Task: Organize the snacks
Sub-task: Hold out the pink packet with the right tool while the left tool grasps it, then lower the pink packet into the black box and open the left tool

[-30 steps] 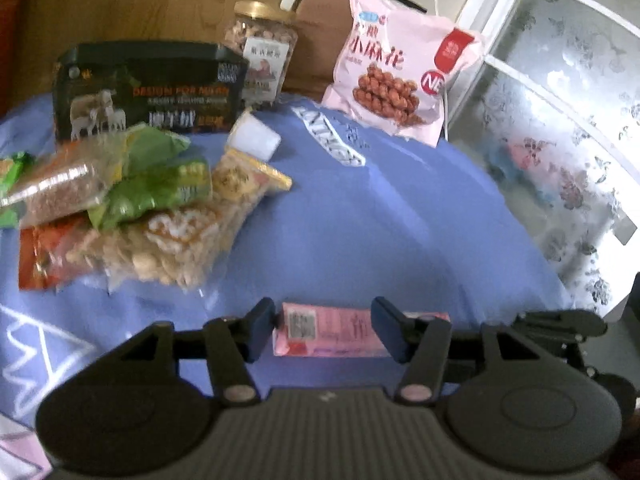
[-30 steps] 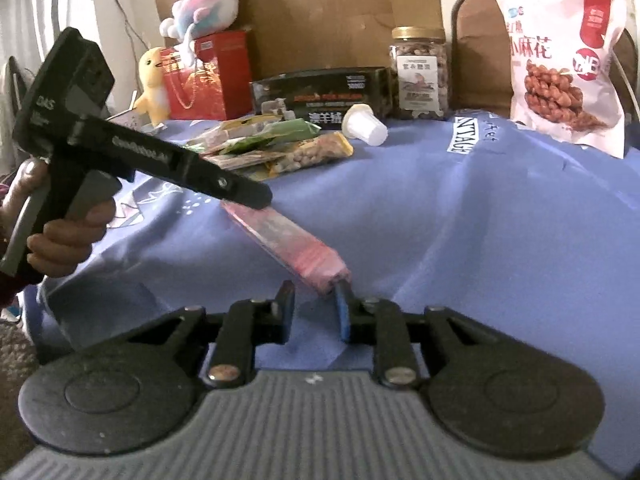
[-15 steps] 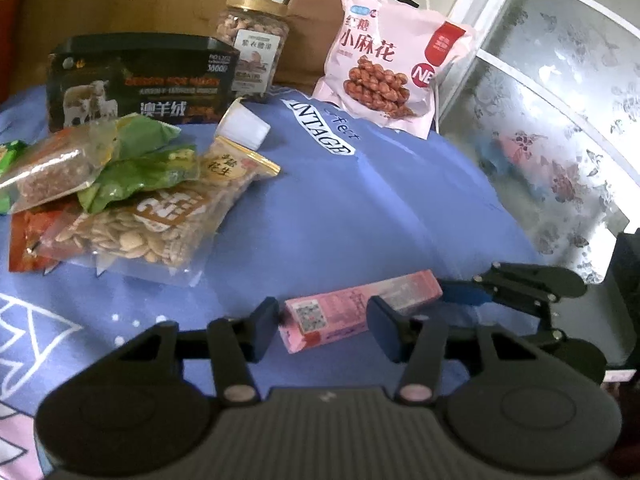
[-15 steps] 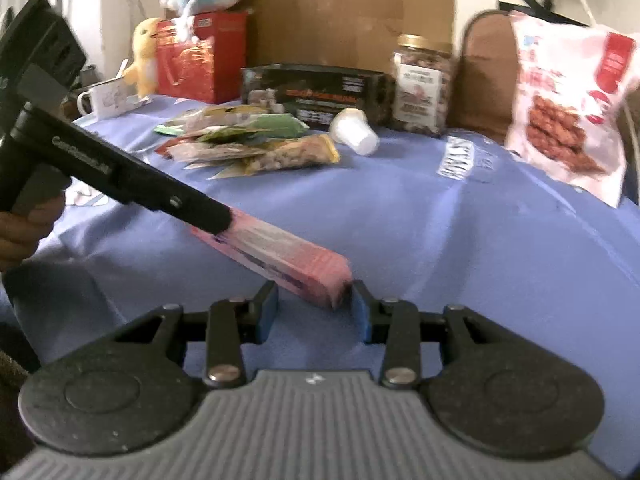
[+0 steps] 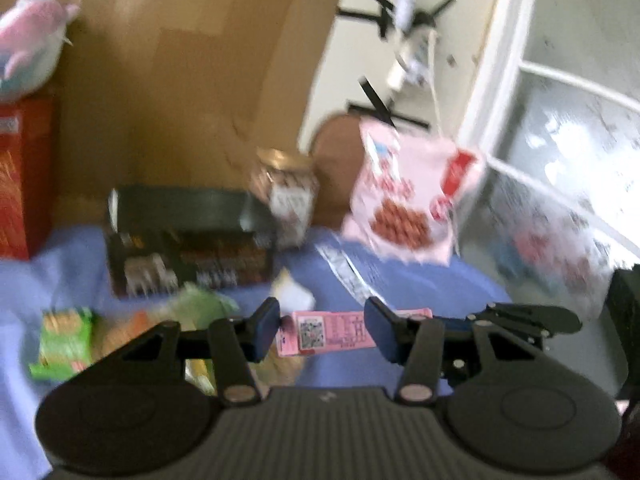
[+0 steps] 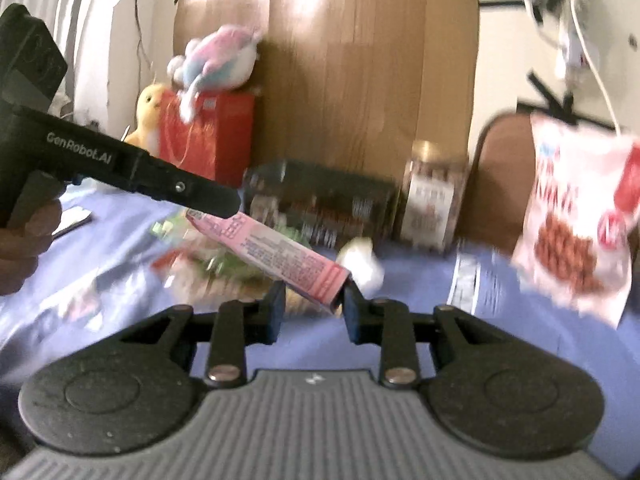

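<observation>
A counter [image 6: 420,344] draped in a blue-violet cloth fills the lower part of both views, with a tall brown cardboard sheet [image 6: 360,80] standing behind it. Along the back sit a red box [image 6: 208,136] topped by a pink and blue plush toy [image 6: 218,60] with a yellow chick plush [image 6: 150,114] beside it, a dark printed box [image 6: 320,204], a gold-lidded jar of nuts [image 6: 434,204], and a large pink snack bag [image 6: 576,216] propped against a brown chair back [image 6: 502,176]. In front of the dark box lies a loose pile of small snack packets [image 5: 64,344], blurred, and a small white cup [image 6: 360,264] on its side.

The long pink snack box [image 6: 276,256] is lifted clear of the cloth, slanting between the two tools. The right hand-held gripper [image 6: 313,304] has its jaws partly open around the near end of the box, and they have just been closing; the pads sit against its sides. The left hand-held gripper [image 5: 322,326] is also partly open, its jaws having just been closing, with the barcode end of the box between them; its right pad overlaps the box, but a gap shows at the left pad, so I cannot tell whether it grips. A hand [image 6: 24,248] holds the left tool's handle.
</observation>
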